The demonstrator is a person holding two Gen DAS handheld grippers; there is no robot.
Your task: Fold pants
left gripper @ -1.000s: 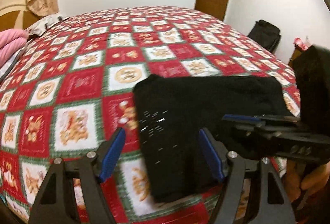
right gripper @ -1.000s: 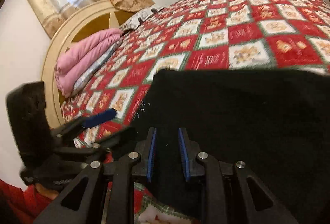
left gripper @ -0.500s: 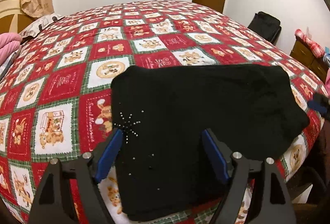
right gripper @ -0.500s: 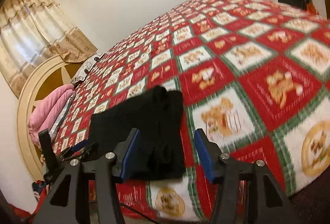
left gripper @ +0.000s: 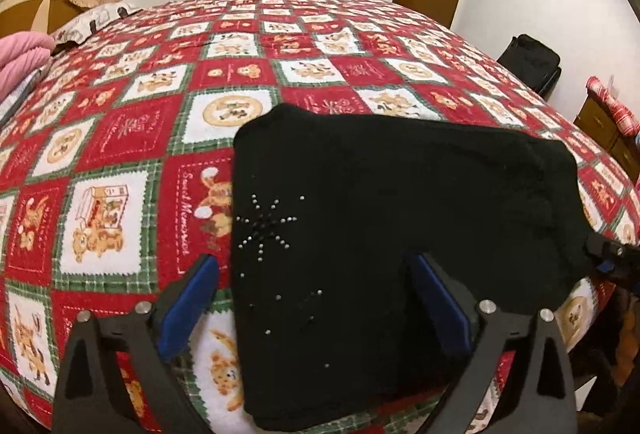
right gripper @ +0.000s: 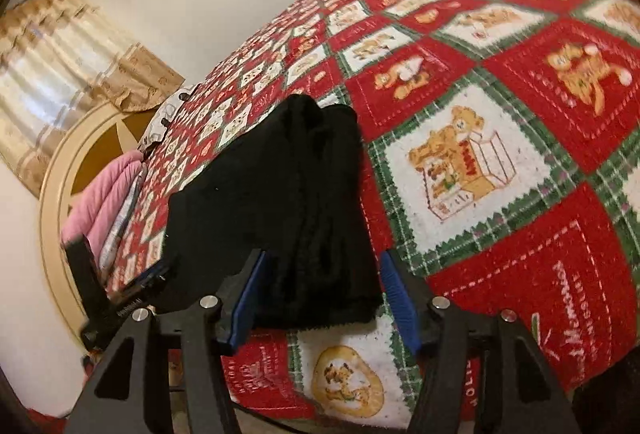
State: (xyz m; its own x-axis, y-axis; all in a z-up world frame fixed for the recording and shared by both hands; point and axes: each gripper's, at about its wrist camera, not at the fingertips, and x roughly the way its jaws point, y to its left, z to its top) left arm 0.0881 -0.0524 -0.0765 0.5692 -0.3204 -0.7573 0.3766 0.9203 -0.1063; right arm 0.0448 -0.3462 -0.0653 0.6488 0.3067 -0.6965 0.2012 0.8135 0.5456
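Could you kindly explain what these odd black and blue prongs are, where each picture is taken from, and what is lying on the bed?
Those prongs are two handheld grippers, one in each of a person's hands, each with a wide-angle camera looking along its fingers. One picture comes from the left gripper, the other from the right gripper. Both hover with jaws apart and opening, gripping nothing. On the red, white and green teddy-bear patchwork bedspread lie folded black pants with small silver studs, near the bed's edge. The right view shows them end-on, with the left gripper at their far end. Folded pink bedding sits by the headboard.
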